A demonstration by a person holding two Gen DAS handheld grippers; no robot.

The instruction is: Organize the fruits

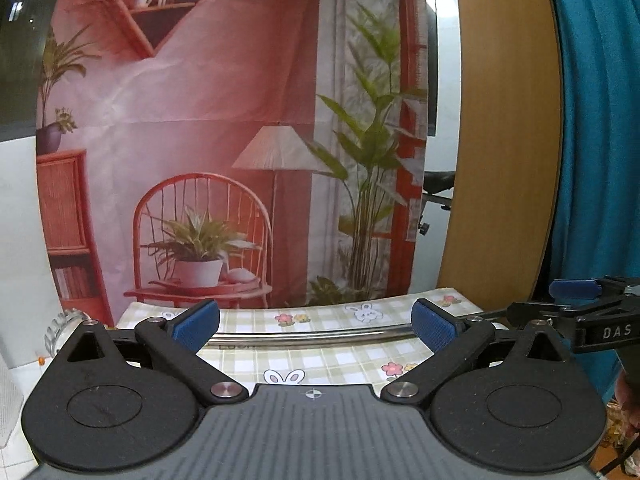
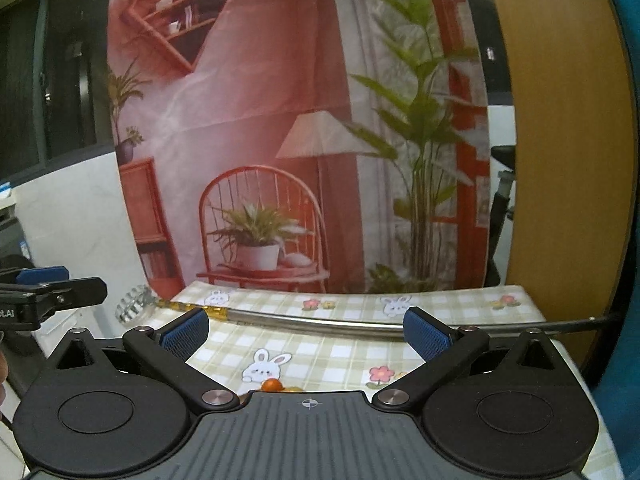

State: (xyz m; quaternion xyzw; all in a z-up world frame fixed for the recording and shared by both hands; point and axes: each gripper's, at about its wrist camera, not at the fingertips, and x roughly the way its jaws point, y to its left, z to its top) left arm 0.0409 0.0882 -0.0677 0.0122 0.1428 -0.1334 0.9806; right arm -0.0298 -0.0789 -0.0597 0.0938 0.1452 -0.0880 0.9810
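Observation:
My left gripper [image 1: 315, 326] is open and empty, held above the checked tablecloth [image 1: 320, 356]. My right gripper [image 2: 306, 332] is also open and empty above the same tablecloth [image 2: 320, 348]. A small orange fruit [image 2: 271, 385] peeks out just over the right gripper's body, low in the right wrist view; most of it is hidden. No fruit shows in the left wrist view. The right gripper's side [image 1: 576, 312] shows at the right edge of the left wrist view, and the left gripper's side [image 2: 48, 292] shows at the left edge of the right wrist view.
A metal rod [image 2: 316, 322] lies across the far part of the table, also in the left wrist view [image 1: 312, 338]. A ribbed glass item [image 2: 132, 304] stands at the table's far left. A printed room backdrop [image 1: 240, 140] hangs behind; a wooden panel [image 1: 500, 140] stands right.

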